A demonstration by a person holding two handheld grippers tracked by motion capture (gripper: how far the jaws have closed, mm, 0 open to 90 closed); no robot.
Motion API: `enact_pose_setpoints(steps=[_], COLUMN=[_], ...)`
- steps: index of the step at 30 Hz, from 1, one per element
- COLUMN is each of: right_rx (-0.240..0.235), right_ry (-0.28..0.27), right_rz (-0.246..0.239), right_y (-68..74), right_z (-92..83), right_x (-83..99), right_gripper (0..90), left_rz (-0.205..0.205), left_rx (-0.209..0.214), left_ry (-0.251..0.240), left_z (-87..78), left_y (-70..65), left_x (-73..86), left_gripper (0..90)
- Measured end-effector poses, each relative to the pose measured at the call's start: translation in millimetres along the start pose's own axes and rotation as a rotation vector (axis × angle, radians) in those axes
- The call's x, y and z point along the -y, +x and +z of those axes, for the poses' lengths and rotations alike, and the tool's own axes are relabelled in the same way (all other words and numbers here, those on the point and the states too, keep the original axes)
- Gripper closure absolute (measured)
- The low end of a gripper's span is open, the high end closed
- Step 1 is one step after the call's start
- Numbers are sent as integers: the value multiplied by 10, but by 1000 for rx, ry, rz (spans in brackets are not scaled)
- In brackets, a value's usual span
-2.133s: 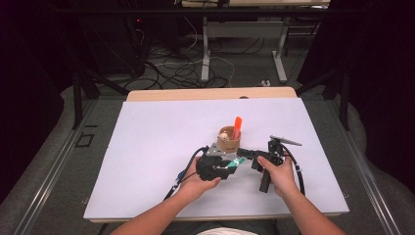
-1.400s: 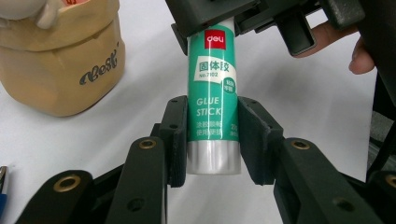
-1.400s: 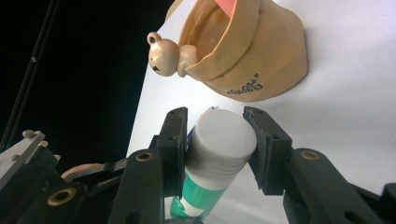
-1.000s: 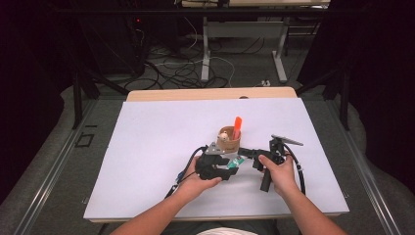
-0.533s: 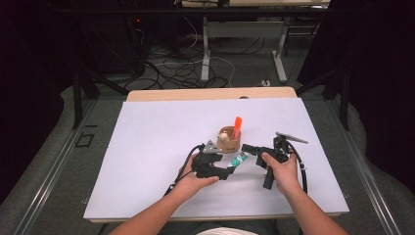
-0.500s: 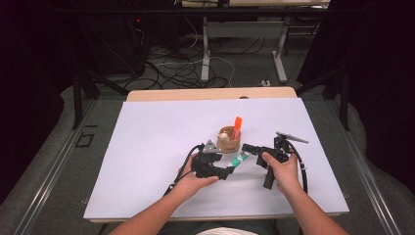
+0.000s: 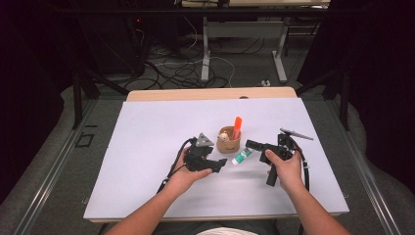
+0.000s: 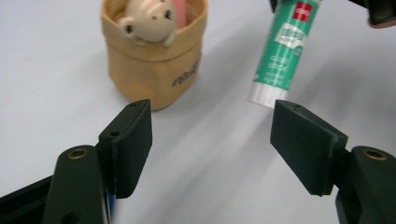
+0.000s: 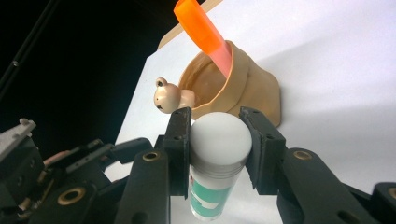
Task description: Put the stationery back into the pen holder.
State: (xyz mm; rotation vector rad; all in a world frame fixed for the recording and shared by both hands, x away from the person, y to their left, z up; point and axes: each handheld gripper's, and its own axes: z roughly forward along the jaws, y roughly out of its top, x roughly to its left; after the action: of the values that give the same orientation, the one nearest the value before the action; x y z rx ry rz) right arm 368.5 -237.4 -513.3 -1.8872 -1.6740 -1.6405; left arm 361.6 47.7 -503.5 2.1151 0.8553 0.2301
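Right gripper: clamped on the glue stick; in the right gripper view its jaws press both sides of the white cap end, the green-labelled body hanging below them.
Left gripper: jaws apart with nothing between them; they have just been opening. In the left gripper view the two black pads stand wide over bare table, the glue stick's white end ahead of the right-hand pad and clear of it.
Change, left gripper: a second ago it sat close against the glue stick and the right gripper beside the pouch; it has since let go and drawn back toward the person, a gap showing between it and the stick.
Change, right gripper: hardly shifted; its grip on the stick is the same.
Glue stick: held low over the white table, just beside the pouch, between the two grippers.
Pouch: tan, upright, in the same spot as before; an orange marker leans out of it and a small bear figure peeks over its rim.
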Motion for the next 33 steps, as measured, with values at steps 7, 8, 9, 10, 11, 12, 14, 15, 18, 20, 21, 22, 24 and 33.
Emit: enact_pose_setpoints(steps=[7,8,9,10,11,12,14,15,18,20,21,22,24,33], right_rx=[10,13,10,7,10,10,9,13,10,3,0,3,8,33], right_ry=[-9,-6,-7,-18,-23,-20,-18,-19,-26,-30,-20,-20,-31,-35], right_rz=[-35,-41,-42,-44,-44,-53,-64,-71,-104,-125,-132,-147,-151,-244], right_y=[34,35,37,41,52,59,98,127,212,262,286,304,347,540], right_z=[-49,-53,-57,-56,-56,-61,-67,-68,-79,-87,-96,-99,-97,-124], right_x=[-29,-32,-34,-34,-36,-39,-43,-47,-62,-78,-85,-94,-113,-290], right_gripper=[650,650,650,650,650,650,649,650,650,649,650,650,650,650], left_rz=[-52,-60,-73,-70,-83,-88,-108,-113,-127,-150,-141,-139,-138,-159], left_rx=[-12,-15,-19,-24,-30,-39,-48,-54,-82,-89,-101,-111,-128,-186], left_ry=[-6,-16,-34,-48,-58,-72,-105,-115,-149,-165,-174,-182,-187,-217], left_z=[-139,-170,-197,-226,-256,-295,-363,-398,-495,-545,-566,-581,-612,-690], left_y=[197,233,263,296,322,356,410,438,506,546,570,592,635,792], left_x=[17,35,58,83,109,136,196,222,310,378,411,441,483,604], left_gripper=[277,267,249,218,191,176,160,157,130,115,103,98,98,75])
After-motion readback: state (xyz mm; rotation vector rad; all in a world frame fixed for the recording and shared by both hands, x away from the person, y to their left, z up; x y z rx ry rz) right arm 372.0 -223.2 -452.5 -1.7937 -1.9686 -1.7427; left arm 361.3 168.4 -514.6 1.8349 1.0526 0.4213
